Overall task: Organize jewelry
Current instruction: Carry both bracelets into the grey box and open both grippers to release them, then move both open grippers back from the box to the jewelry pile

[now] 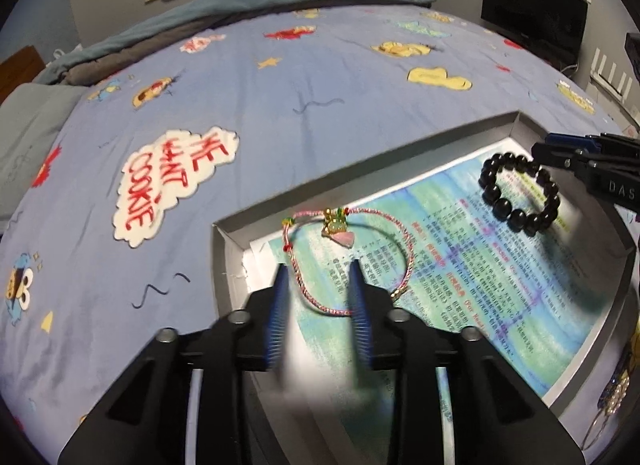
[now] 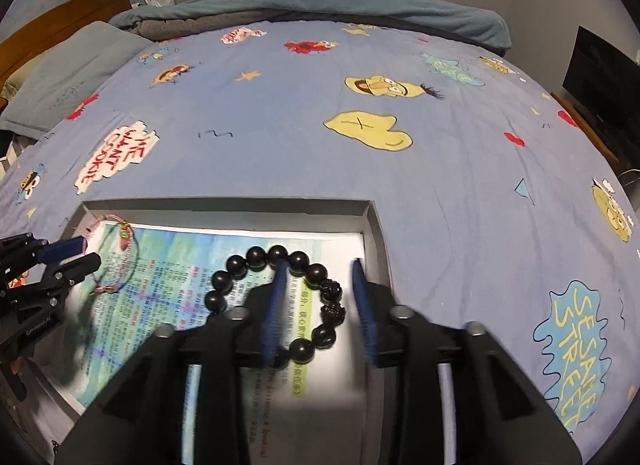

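The left gripper hangs over the near left corner of a shallow grey tray, its blue fingers parted to a narrow gap with nothing pressed between them. A pink cord bracelet with a small gold and pink charm lies loose on the printed paper lining the tray, one strand running between the fingers. The right gripper stands over the tray's right half, likewise narrowly parted and gripping nothing; a black bead bracelet lies flat on the paper, its right arc between the fingers. Beyond the tray stretches a blue cartoon-print bedspread, with a folded teal blanket at the far edge.
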The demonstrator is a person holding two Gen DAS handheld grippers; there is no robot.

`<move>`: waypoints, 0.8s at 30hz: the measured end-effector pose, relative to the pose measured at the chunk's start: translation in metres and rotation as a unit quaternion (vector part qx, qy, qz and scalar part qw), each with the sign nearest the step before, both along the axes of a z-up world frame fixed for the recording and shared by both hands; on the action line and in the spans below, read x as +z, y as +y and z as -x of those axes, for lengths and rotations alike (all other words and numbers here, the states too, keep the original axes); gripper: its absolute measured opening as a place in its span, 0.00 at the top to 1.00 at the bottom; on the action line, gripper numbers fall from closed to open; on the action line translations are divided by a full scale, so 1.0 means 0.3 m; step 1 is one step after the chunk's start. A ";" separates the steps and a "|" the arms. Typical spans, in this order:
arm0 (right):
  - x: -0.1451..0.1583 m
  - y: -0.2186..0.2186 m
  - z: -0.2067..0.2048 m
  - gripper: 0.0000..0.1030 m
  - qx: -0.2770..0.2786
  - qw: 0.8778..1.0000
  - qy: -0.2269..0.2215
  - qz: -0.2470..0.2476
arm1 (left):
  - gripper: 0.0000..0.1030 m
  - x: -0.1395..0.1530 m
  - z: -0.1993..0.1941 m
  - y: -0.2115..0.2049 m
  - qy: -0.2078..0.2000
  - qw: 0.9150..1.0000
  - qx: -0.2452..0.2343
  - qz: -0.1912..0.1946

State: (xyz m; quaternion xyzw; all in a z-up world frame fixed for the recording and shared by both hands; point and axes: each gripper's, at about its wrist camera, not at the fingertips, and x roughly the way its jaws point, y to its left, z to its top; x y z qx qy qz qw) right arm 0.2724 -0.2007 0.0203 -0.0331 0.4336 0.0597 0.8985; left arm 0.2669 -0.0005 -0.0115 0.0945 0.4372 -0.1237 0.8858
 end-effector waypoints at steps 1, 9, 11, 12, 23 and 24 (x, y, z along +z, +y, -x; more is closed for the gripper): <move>0.009 0.001 0.010 0.57 0.001 1.000 -0.004 0.000 | 0.65 0.012 0.011 0.001 -0.006 1.000 0.000 0.002; 0.077 -0.003 0.095 0.30 -0.001 0.999 -0.031 -0.010 | 0.37 0.110 0.098 0.013 -0.052 0.998 0.013 0.016; 0.101 -0.011 0.128 0.21 -0.004 0.999 -0.042 -0.012 | 0.35 0.122 0.116 0.020 -0.056 0.998 0.018 0.015; 0.109 -0.016 0.141 0.20 -0.005 0.999 -0.046 -0.013 | 0.30 0.127 0.131 0.026 -0.059 0.998 0.020 0.016; 0.201 -0.068 0.363 0.05 -0.017 0.993 -0.111 -0.025 | 0.10 0.201 0.345 0.095 -0.093 0.994 0.052 0.027; 0.203 -0.074 0.382 0.05 -0.020 0.993 -0.116 -0.027 | 0.10 0.206 0.361 0.098 -0.097 0.994 0.052 0.027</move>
